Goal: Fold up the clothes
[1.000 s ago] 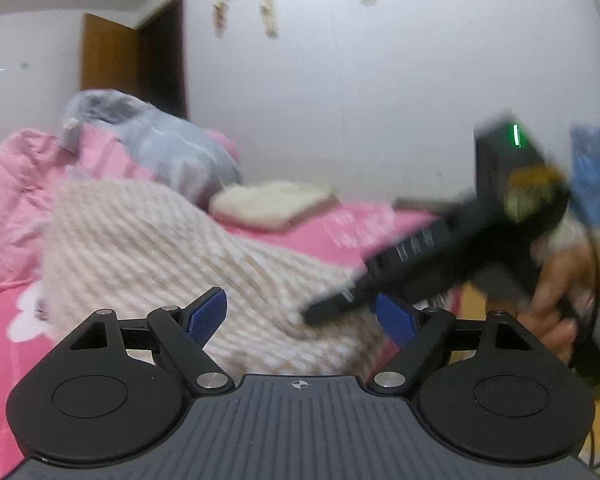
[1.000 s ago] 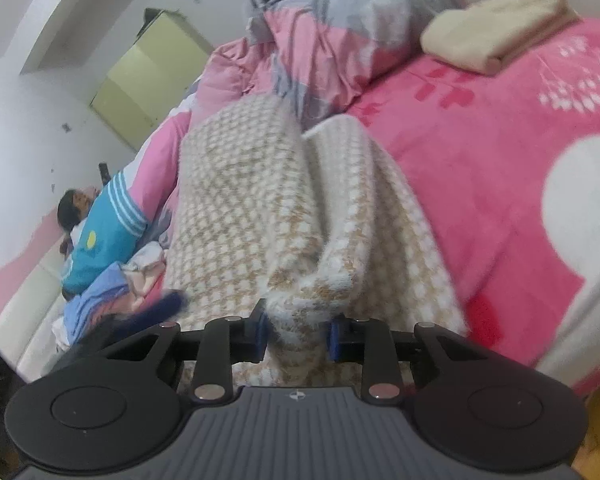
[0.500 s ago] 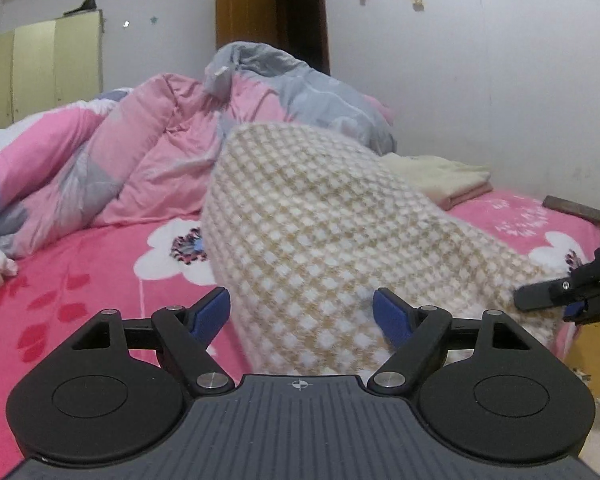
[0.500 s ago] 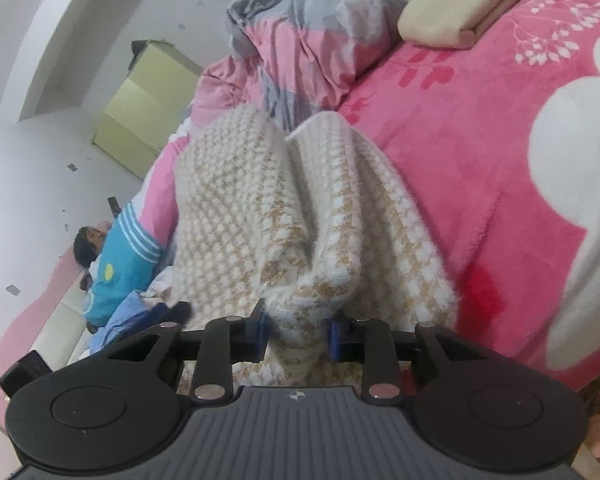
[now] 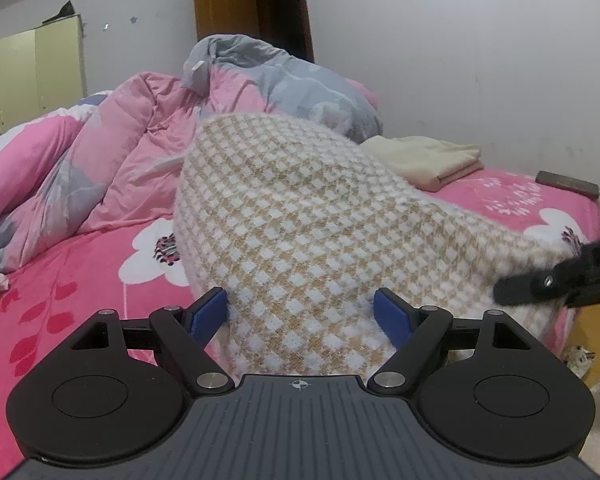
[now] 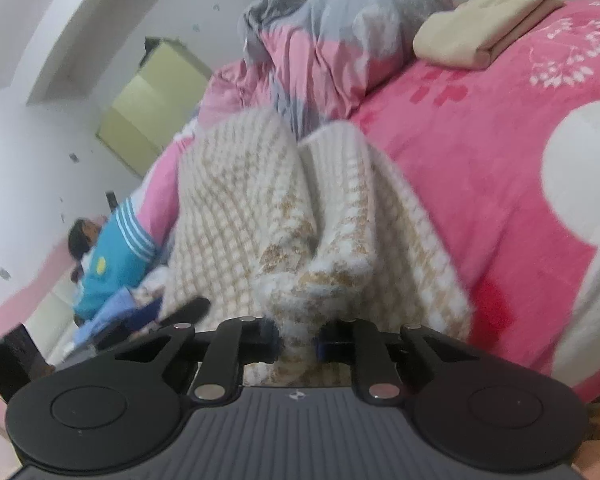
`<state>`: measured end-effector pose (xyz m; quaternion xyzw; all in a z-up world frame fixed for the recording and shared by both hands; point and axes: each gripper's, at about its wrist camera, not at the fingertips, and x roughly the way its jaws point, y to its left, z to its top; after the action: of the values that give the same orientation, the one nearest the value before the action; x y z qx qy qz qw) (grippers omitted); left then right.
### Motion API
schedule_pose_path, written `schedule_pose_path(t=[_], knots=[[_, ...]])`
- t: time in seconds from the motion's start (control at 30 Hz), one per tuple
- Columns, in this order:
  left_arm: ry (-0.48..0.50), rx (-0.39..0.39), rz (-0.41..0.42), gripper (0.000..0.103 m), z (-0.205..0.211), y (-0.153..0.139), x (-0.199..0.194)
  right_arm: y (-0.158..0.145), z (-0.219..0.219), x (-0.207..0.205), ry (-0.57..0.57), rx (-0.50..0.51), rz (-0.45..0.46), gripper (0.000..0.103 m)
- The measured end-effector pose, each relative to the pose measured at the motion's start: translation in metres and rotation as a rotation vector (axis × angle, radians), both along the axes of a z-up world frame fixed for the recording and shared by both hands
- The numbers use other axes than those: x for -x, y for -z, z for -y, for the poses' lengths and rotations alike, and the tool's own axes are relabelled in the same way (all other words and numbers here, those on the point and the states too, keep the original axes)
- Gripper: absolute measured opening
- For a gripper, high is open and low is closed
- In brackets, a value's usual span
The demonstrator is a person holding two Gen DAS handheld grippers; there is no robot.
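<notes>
A beige and white checked knit garment [image 5: 300, 216] is lifted off the pink bed, stretched toward both cameras. My left gripper [image 5: 302, 314] is open, its blue pads on either side of the garment's near edge without pinching it. My right gripper [image 6: 298, 340] is shut on a bunched fold of the same checked garment [image 6: 300, 240]. In the left wrist view the right gripper [image 5: 560, 280] shows as a dark shape at the right edge, against the garment's corner.
A pink floral bedspread [image 5: 80, 280] covers the bed. A pink and grey quilt [image 5: 220, 92] is heaped behind. A folded cream cloth [image 5: 432, 156] lies near the wall, a dark flat device [image 5: 566, 182] beside it. A person in blue [image 6: 112, 248] lies at the far end.
My left gripper swung left away from the right gripper and moved in onto the garment's near edge. The right gripper kept its hold and the view shifted slightly.
</notes>
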<state>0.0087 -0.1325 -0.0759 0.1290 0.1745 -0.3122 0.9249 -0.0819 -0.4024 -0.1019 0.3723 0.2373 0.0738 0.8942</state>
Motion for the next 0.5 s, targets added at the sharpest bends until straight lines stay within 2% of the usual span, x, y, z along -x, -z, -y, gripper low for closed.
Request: schedule_pose_path(t=[0.2, 0.37, 0.4, 0.5], knots=[[0.010, -0.071, 0.075, 0.082, 0.015, 0.009, 0.010, 0.007, 0.010, 0.005, 0.011, -0.025, -0.037, 0.016], [0.010, -0.060, 0.067, 0.082, 0.013, 0.008, 0.008, 0.013, 0.018, 0.009, 0.020, -0.046, -0.068, 0.029], [0.011, -0.057, 0.065, 0.082, 0.012, 0.008, 0.007, 0.012, 0.019, 0.012, 0.024, -0.031, -0.073, 0.031], [0.017, -0.050, 0.069, 0.082, 0.011, 0.009, 0.008, -0.010, 0.014, 0.029, 0.057, 0.112, -0.079, 0.036]])
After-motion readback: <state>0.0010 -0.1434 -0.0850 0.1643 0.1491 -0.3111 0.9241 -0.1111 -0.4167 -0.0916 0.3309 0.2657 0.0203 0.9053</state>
